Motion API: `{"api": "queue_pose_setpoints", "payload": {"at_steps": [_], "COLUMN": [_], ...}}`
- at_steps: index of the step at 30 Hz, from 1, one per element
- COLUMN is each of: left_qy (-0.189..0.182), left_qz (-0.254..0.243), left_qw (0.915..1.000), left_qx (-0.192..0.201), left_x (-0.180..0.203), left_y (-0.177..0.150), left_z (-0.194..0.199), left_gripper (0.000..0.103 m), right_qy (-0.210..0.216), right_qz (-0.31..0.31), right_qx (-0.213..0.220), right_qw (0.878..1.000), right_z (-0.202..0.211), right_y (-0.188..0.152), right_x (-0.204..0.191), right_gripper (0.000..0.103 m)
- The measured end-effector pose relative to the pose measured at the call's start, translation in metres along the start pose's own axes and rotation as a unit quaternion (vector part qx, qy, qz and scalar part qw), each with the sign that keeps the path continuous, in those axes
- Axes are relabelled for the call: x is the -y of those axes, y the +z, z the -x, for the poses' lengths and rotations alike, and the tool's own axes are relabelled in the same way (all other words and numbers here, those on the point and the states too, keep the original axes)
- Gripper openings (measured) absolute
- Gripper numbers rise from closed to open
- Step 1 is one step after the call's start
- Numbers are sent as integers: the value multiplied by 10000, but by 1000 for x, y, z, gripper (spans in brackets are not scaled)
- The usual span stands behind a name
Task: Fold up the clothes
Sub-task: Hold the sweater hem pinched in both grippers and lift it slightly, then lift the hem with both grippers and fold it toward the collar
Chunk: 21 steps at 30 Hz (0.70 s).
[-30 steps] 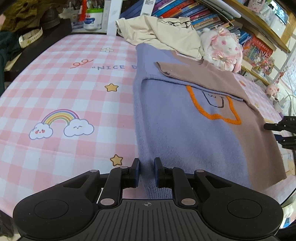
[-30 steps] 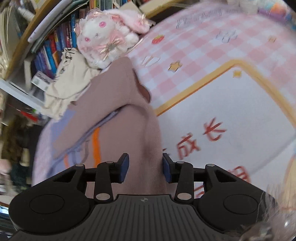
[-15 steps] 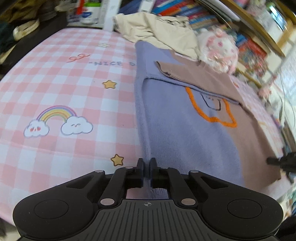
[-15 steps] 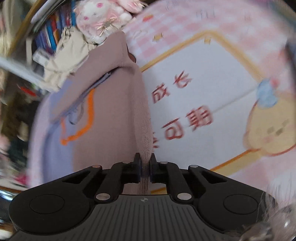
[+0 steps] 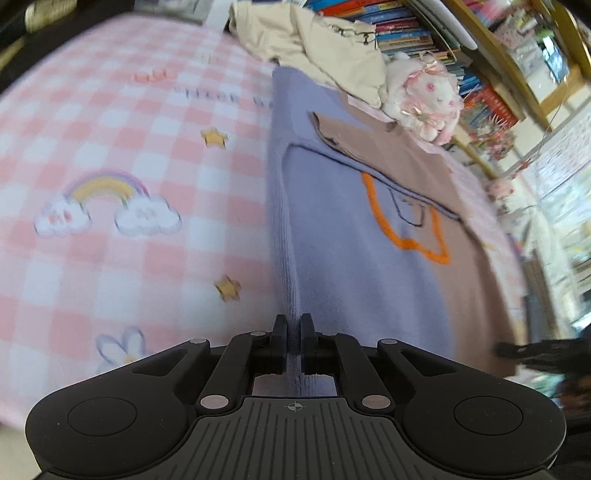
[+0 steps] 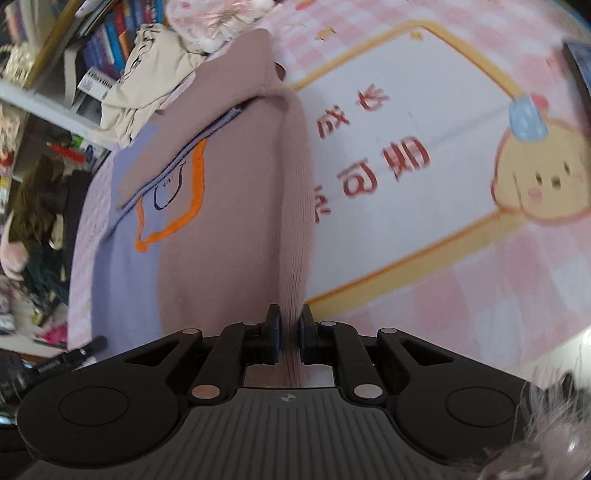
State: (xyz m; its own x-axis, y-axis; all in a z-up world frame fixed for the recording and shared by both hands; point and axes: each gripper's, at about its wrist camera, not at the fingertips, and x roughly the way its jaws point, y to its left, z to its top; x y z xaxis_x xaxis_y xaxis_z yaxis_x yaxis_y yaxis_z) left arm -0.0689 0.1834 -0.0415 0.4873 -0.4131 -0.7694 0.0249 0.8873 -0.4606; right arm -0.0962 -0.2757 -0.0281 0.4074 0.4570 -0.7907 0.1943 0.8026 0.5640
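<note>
My left gripper (image 5: pixel 293 332) is pinched nearly shut on the lilac edge of the sweater (image 5: pixel 354 229), the knit pulled up into a thin ridge that runs from between the fingers away toward the collar end. My right gripper (image 6: pixel 290 326) is clamped the same way on the sweater's (image 6: pixel 236 221) mauve-brown edge, a ribbed fold of fabric standing between its blue pads (image 6: pixel 275 332). The sweater lies lengthwise on the pink checked blanket (image 5: pixel 110 258), half lilac and half brown, with an orange outline stitched across its middle and one brown sleeve folded over the chest. At the sweater's far end a cream garment (image 5: pixel 314 40) is heaped against the bookshelf (image 5: pixel 406 26), with a white plush rabbit (image 5: pixel 424 99) just beside it. On the sweater's brown side the blanket shows a cartoon puppy print (image 6: pixel 543 184); on the lilac side, a rainbow print (image 5: pixel 107 206).
</note>
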Motion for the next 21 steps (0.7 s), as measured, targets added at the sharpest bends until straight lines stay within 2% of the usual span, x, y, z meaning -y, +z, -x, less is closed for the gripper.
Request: {"api": "queue_pose_setpoints", "payload": {"at_steps": [6,7,8,11,12,17,21], "left_qy": [-58,-40,24,560,660,555,402], "left_qz": [142,125,61,-535,-598,-651,-412], "left_qw": [9998,9999,9999,9968,9956,9963,9983], "left_qx": [-92,-93,-82,216,278,80,-12], "left_x": [2,3,5,18,20,19,15], "left_y": [-4,-3,-3,-5,-4,-2,-4], "left_z": [-1,-1,-1,4,5,8,7], "left_gripper": [9,7,5,4,4,5,6], "right_qy": [-56,-71,-87,-249,-270,-341,-266], "right_qz": [12,23,34,292,381,606,503], "right_qx": [-10,-10,-9,-29,-62,-70,-73], "right_qw": [10000,10000,10000,9993,9989,9976,9984], "right_z": [1,2,2,0,-1,-3,-2], "right_y": [-2,-2,-2,-4,-6,-11,-10], "right_x": [-4,-5,-6,-13,-16,-22,-17], "right_gripper": [10,10,9,9,9,8,9]}}
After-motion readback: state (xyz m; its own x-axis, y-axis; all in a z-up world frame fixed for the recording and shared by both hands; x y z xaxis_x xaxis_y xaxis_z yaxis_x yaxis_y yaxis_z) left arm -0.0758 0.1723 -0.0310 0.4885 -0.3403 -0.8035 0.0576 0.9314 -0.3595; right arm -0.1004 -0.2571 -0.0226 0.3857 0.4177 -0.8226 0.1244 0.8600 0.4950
